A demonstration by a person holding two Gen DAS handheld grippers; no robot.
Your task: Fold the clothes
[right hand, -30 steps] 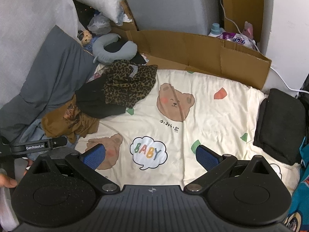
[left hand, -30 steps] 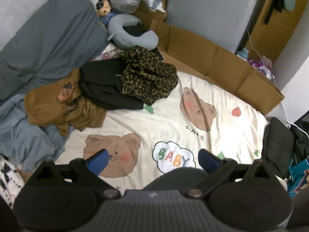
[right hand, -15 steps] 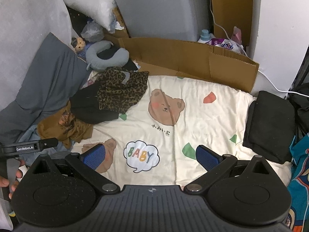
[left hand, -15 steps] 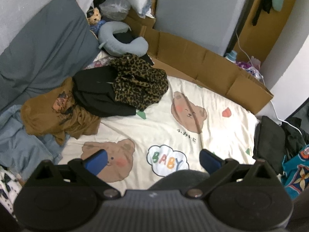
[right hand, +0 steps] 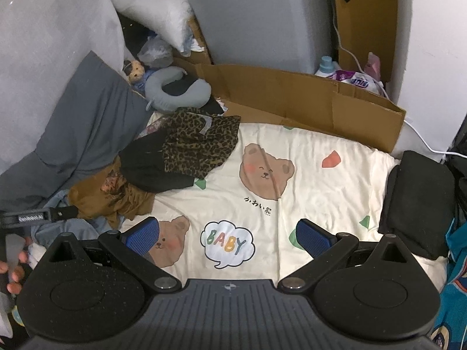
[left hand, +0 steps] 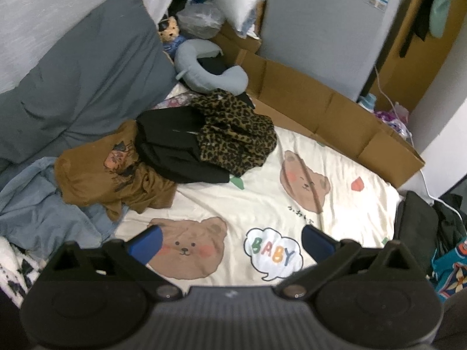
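Observation:
A heap of unfolded clothes lies at the left of a cream bear-print sheet: a leopard-print garment on a black garment, a brown printed shirt and blue denim. A folded black garment rests at the sheet's right edge. My left gripper hovers open above the sheet, holding nothing. My right gripper is open and empty too, over the "BABY" print.
A grey pillow and grey neck pillow sit behind the heap. Flattened cardboard borders the far edge, with a grey cabinet behind. A hand with the left gripper shows at the right wrist view's left edge.
Both grippers have risen and pulled back, so the bed looks smaller and more of the far wall, white pillow and cabinet shows. Their fingers stayed open. The clothes have not moved.

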